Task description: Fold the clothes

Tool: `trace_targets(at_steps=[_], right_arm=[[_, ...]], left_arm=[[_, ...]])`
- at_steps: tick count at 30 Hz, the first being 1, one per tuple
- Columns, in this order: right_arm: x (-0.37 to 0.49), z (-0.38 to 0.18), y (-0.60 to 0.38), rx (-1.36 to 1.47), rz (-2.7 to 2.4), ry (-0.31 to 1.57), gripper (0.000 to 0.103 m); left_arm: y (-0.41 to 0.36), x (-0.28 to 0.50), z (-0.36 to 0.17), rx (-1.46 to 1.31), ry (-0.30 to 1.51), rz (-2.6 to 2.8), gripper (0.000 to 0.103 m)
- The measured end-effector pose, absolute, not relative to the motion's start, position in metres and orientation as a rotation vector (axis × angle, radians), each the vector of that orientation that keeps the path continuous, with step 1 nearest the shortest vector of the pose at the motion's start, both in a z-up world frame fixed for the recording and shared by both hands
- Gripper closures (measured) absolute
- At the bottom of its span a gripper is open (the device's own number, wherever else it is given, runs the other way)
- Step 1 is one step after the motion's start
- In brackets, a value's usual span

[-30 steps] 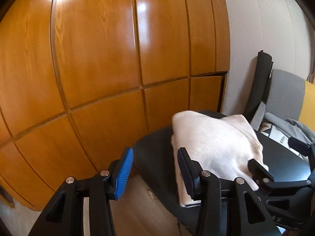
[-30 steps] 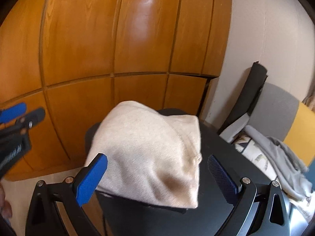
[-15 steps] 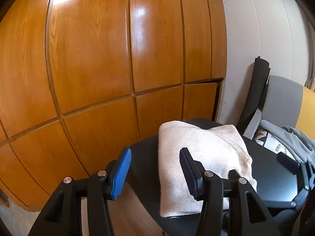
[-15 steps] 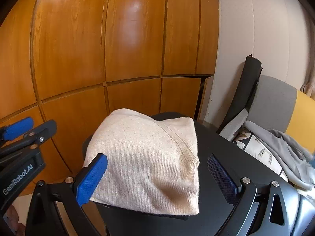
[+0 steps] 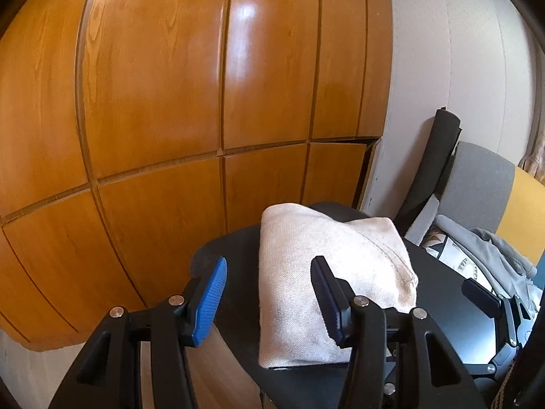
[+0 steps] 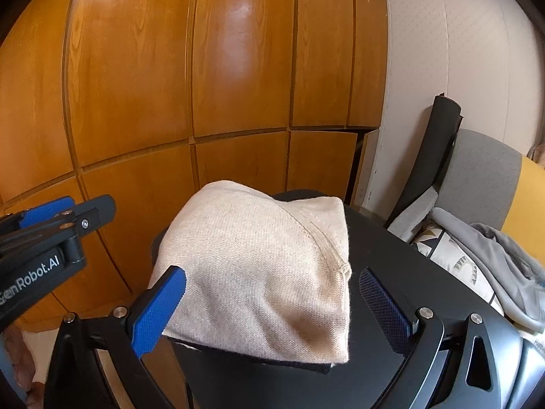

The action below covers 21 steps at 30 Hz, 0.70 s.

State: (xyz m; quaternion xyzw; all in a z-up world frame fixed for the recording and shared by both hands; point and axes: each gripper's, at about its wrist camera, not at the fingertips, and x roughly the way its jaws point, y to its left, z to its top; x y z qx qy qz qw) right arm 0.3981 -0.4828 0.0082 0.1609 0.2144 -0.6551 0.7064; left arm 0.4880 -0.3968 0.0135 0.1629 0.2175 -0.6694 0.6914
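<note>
The left gripper [image 5: 269, 293] and right gripper [image 6: 272, 301] (blue-padded) both gape wide, gripping nothing. The folded sweater [image 6: 262, 272] lies on the black table [image 6: 415, 266], ahead of both, wardrobe [image 6: 204, 85] behind.

- cream knit garment [image 6: 259, 269]: folded into a compact puffy rectangle; seam runs diagonally across the top
- lies flat just ahead of the right gripper [image 6: 272, 306], centred between its fingers
- ahead-right of the left gripper [image 5: 269, 296]
</note>
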Motion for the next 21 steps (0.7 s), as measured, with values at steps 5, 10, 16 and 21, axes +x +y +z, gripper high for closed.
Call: trace_targets(at_steps=[5, 10, 16, 21], right_arm=[[0.3984, 0.0079, -0.4824, 0.353, -1.453, 0.483, 0.0], [0.3978, 0.0072, -0.4835, 0.356, -1.449, 0.482, 0.0], [0.3989, 0.0043, -0.485, 0.351, -1.448, 0.499, 0.0], [0.3972, 0.0001, -0.4853, 0.361, -1.446, 0.507, 0.0]], left_arm=[[-0.3967, 0.4834, 0.0118, 0.376, 0.503, -1.522, 0.051], [-0.3953, 0.4819, 0.0116, 0.361, 0.531, -1.56, 0.051], [-0.3946, 0.4806, 0.0123, 0.344, 0.495, -1.57, 0.051], [-0.3959, 0.481, 0.0109, 0.333, 0.491, -1.575, 0.051]])
